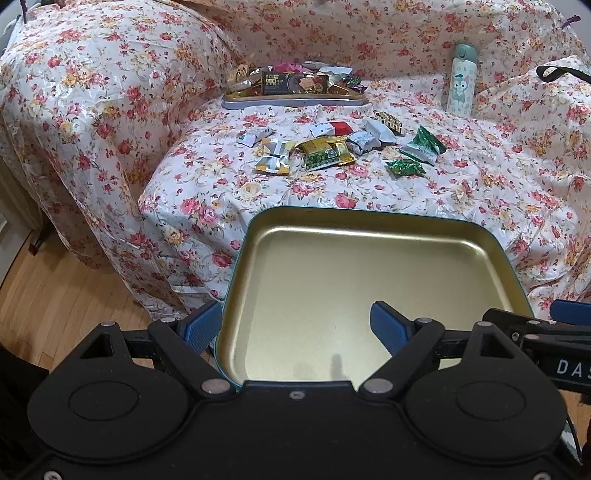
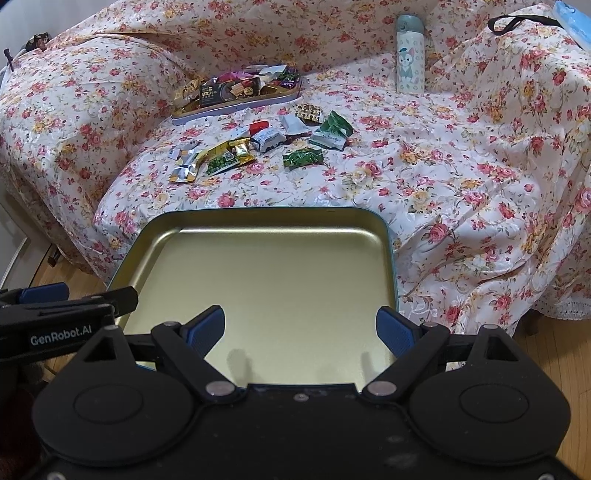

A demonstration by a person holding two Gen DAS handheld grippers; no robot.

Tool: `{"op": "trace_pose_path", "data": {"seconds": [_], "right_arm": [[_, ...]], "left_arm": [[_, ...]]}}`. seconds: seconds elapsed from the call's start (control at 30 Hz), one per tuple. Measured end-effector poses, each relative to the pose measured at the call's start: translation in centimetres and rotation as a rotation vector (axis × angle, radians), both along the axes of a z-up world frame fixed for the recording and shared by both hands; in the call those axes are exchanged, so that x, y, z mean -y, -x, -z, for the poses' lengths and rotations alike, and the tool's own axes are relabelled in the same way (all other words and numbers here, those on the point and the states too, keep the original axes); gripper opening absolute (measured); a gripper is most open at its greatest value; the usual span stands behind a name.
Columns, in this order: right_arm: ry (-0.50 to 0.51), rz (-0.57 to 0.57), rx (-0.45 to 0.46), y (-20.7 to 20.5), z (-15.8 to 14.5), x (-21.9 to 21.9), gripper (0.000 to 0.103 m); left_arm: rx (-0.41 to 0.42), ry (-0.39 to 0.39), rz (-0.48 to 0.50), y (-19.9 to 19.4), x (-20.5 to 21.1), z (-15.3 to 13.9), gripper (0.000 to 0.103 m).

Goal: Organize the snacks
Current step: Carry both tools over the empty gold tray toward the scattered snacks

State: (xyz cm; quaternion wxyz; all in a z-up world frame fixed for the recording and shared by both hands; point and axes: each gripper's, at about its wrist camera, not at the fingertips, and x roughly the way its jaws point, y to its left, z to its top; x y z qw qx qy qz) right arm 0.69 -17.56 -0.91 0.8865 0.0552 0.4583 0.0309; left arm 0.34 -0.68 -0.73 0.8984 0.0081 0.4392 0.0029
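An empty gold tin tray with a teal rim lies close in front of both grippers, at the sofa seat's front edge; its support is hidden. My left gripper is open and straddles the tray's left rim, one finger outside it and one over the inside. My right gripper is open over the tray's right part, its right finger at the right rim. Several loose wrapped snacks are scattered on the flowered sofa cover farther back. Behind them a second tin is heaped with snacks.
A pale bottle with a cat picture stands upright at the back right of the seat. A black strap lies on the right armrest. Wooden floor shows on both sides below the sofa.
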Motion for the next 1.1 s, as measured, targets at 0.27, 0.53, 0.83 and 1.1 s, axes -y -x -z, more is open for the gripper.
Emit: {"op": "trace_pose_path", "data": {"seconds": [0.27,0.53,0.83,1.1], "right_arm": [[-0.001,-0.002,-0.004,0.0,0.1,0.0,0.093],[-0.006,-0.006,-0.012,-0.1,0.3,-0.1,0.093],[-0.008,-0.013,-0.030,-0.2,0.6,-0.3,0.093],[-0.024,-0.012,-0.049,-0.4,0.9,-0.2,0.093]], "left_arm": [[-0.014,0.005,-0.003,-0.1,-0.2,0.2,0.087],[-0.026,0.008,-0.005,-0.2,-0.3,0.4,0.087],[-0.039,0.010,-0.002,-0.2,-0.3,0.6,0.087],[-0.073,0.038,0.001,-0.6,-0.5,1.1,0.087]]}}
